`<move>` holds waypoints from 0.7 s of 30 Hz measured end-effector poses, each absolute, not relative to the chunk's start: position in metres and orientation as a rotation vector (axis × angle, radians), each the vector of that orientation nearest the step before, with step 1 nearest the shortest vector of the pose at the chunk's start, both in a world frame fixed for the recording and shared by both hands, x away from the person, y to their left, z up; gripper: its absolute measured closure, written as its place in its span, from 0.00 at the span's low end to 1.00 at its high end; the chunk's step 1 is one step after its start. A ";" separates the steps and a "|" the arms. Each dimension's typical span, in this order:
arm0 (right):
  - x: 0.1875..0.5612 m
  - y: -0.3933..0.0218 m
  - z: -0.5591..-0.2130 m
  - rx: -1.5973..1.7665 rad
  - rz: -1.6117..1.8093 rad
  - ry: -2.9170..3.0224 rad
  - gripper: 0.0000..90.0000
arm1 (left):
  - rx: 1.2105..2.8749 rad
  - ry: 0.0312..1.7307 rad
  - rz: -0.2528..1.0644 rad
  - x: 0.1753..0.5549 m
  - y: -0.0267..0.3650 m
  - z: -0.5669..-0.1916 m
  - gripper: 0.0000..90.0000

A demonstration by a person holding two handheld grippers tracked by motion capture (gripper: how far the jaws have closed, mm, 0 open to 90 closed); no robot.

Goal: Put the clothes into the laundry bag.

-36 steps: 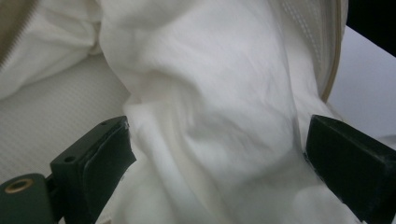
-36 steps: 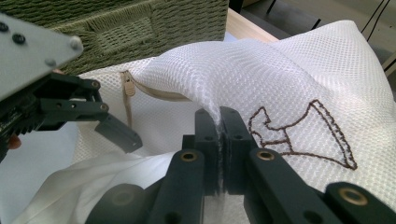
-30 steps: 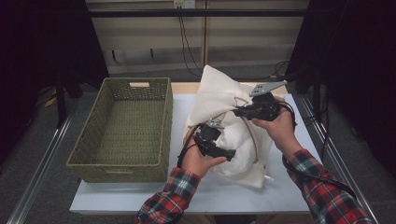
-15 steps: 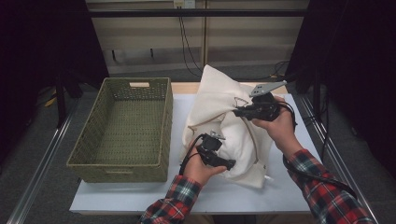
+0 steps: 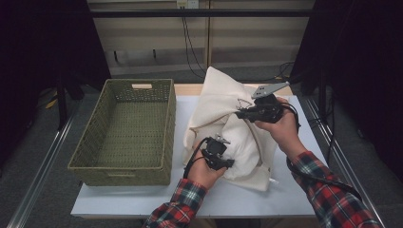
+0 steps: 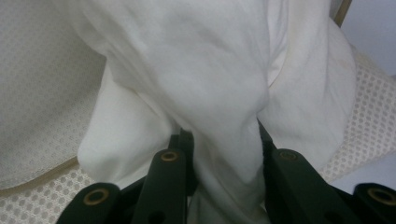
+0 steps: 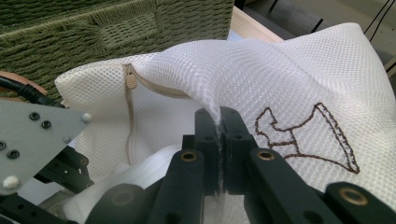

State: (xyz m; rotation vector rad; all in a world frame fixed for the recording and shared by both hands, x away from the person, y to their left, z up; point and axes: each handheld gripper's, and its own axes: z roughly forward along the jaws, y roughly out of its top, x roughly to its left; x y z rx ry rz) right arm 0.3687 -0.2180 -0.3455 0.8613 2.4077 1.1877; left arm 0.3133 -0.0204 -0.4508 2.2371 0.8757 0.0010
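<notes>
- High view: a cream mesh laundry bag (image 5: 237,118) lies bunched right of centre on the pale surface (image 5: 266,199), beside an empty olive woven basket (image 5: 128,130) at left. The left tool (image 5: 223,159) sits at the bag's lower middle; the right tool (image 5: 244,113) lifts the bag's upper edge.
- Left gripper view: the left tool's jaws, having just been closing, pinch a soft fold of smooth white cloth (image 6: 219,93) at centre, with dotted mesh behind.
- Right gripper view: the right tool (image 7: 218,140) is pressed together on the mesh edge by the beige zipper (image 7: 131,83); a brown stitched emblem (image 7: 308,135) shows at right.
- Judged step: drawing the cloth out of the opened bag. Next calls for pulling the fold free while the right tool keeps the mouth up, then toward the basket.
</notes>
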 end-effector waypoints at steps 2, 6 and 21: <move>0.368 -0.220 -0.345 0.858 1.192 2.403 0.97 | 2.246 0.872 0.012 0.314 -0.021 -0.448 0.84; 0.366 -0.223 -0.344 0.863 1.199 2.401 0.97 | 2.242 0.848 0.035 0.315 -0.025 -0.441 0.84; 0.367 -0.225 -0.343 0.865 1.211 2.400 0.97 | 2.228 0.832 0.068 0.324 -0.031 -0.429 0.85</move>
